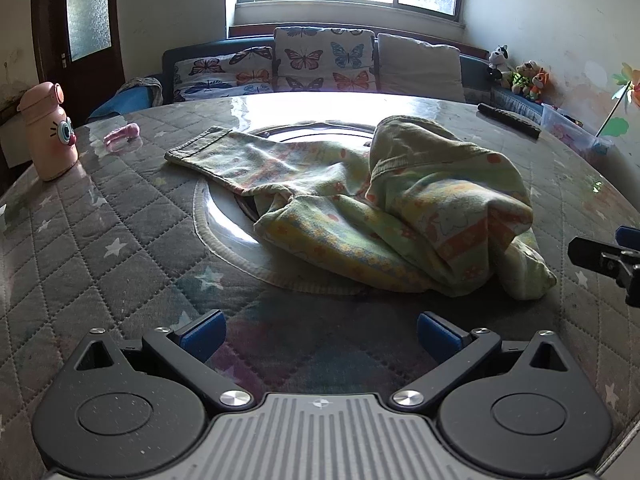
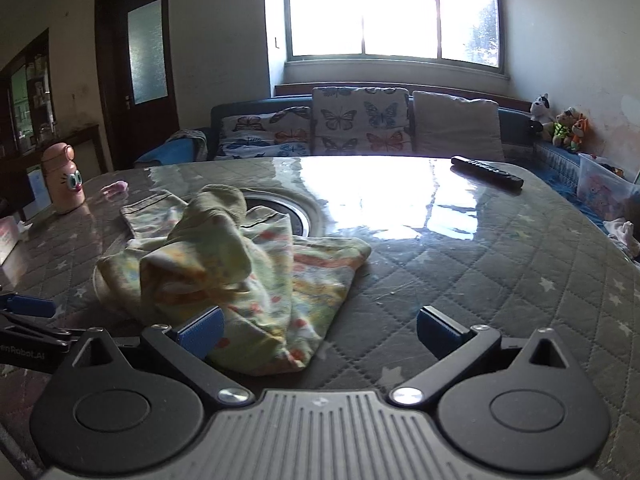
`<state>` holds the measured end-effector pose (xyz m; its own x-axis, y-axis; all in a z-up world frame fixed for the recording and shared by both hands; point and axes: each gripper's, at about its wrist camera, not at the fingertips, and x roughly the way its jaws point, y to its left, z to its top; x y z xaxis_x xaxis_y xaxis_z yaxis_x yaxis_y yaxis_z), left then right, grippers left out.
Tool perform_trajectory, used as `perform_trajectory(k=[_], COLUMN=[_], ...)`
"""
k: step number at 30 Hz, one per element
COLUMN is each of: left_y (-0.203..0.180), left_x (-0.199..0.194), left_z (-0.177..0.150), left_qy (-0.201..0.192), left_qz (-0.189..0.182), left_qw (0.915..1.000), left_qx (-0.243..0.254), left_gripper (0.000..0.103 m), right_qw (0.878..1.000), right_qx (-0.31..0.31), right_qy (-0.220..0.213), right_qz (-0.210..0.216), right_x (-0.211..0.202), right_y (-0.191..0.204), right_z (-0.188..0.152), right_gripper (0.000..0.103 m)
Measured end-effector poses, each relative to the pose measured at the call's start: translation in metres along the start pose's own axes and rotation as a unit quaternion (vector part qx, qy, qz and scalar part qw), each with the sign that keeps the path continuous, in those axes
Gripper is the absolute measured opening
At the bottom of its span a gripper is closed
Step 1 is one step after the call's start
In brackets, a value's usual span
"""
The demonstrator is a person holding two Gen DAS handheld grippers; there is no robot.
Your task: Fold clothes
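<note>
A crumpled pale green child's garment [image 1: 384, 204] with orange and yellow print lies on the round table; one leg stretches left, the rest is bunched at the right. My left gripper [image 1: 320, 334] is open and empty, just in front of the garment. The right gripper's fingers [image 1: 608, 260] show at the right edge of the left wrist view, beside the garment's right end. In the right wrist view the garment [image 2: 240, 268] lies ahead and left. My right gripper [image 2: 320, 330] is open, its left finger [image 2: 200, 332] against the garment's near edge.
The table has a grey quilted star cover [image 1: 120, 248] under glossy plastic, with a round recess [image 1: 224, 220] in the middle. A pink bottle [image 1: 48, 132] and a pink small item [image 1: 122, 134] stand at the left. A black remote [image 2: 486, 172] lies at the far right. A sofa [image 2: 360, 128] stands behind.
</note>
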<state>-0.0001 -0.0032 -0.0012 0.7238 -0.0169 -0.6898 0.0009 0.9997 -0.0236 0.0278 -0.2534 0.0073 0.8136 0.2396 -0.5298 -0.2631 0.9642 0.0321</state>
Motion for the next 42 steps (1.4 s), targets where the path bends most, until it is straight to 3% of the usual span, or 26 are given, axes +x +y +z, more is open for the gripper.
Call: perform_trajectory(k=[5, 8, 17, 42], left_y=[-0.006, -0.009, -0.015, -0.016], left_x=[-0.005, -0.001, -0.005, -0.001], left_z=[-0.004, -0.004, -0.007, -0.010], left_qy=[-0.004, 0.003, 0.010, 0.029], left_qz=[0.000, -0.005, -0.006, 0.000], left_qw=[1.0000, 1.0000, 0.9998, 0.9994], left_qx=[0.006, 0.008, 0.017, 0.020], left_gripper=[0.103, 0.103, 0.103, 0.103], right_qw=[1.000, 1.000, 0.999, 0.999], right_qx=[-0.010, 0.008, 0.012, 0.011], right_qy=[-0.005, 0.006, 0.004, 0.012], right_qz=[-0.003, 0.023, 0.034, 0.040], right_x=[-0.006, -0.009, -0.016, -0.017], right_y=[0.010, 0.008, 0.016, 0.017], right_z=[-0.003, -0.002, -0.005, -0.007], right_gripper=[0.103, 0.103, 0.103, 0.103])
